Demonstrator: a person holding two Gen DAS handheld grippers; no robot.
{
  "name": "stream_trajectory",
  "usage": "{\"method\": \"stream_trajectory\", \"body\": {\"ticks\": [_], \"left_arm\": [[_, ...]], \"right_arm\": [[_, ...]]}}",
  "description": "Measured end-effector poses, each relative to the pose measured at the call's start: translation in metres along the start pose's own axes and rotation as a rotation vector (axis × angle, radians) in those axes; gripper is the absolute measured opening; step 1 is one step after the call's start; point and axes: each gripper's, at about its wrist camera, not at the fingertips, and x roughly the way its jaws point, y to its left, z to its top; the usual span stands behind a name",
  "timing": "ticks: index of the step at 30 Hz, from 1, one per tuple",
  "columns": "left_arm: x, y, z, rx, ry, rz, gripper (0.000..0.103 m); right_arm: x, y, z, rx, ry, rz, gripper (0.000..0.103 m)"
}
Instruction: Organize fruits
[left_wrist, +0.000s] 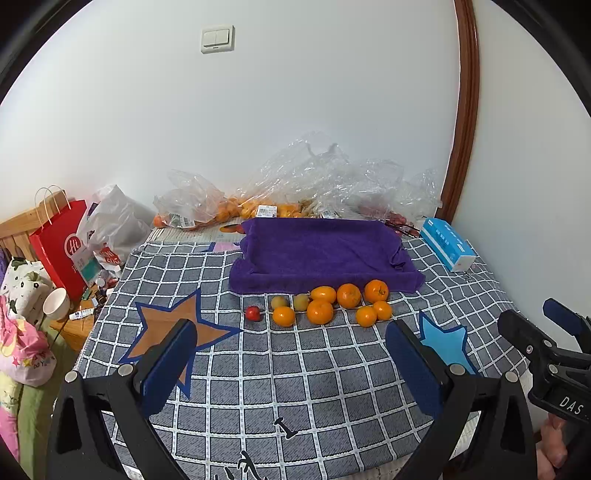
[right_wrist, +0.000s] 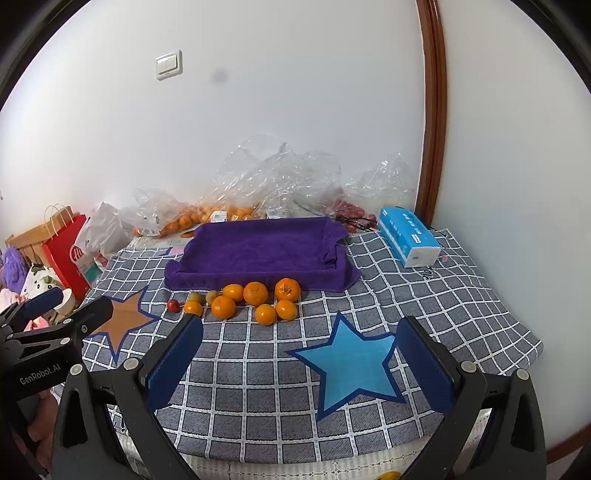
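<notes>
Several oranges (left_wrist: 348, 295) (right_wrist: 255, 293) lie in a loose cluster on the checked cloth, just in front of a tray covered by a purple towel (left_wrist: 321, 251) (right_wrist: 258, 251). Left of them sit two small yellow-green fruits (left_wrist: 279, 302) (right_wrist: 194, 296) and one small red fruit (left_wrist: 253, 313) (right_wrist: 173, 305). My left gripper (left_wrist: 291, 360) hovers open above the near part of the table, nothing between its blue pads. My right gripper (right_wrist: 301, 354) is open too, over the blue star, well short of the fruit.
Clear plastic bags with more oranges and red fruit (left_wrist: 258, 206) (right_wrist: 343, 206) pile against the wall behind the tray. A blue tissue box (left_wrist: 447, 243) (right_wrist: 408, 236) lies at the back right. Left of the table stand a red paper bag (left_wrist: 59, 247), a white cup (left_wrist: 57, 302) and bedding.
</notes>
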Motion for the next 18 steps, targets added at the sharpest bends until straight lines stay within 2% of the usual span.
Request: {"method": "stream_trajectory", "body": {"ticks": [18], "left_arm": [[-0.0048, 0.0002, -0.0021, 0.002, -0.009, -0.001, 0.103]], "right_arm": [[-0.0035, -0.0001, -0.0017, -0.003, -0.007, 0.004, 0.103]]}}
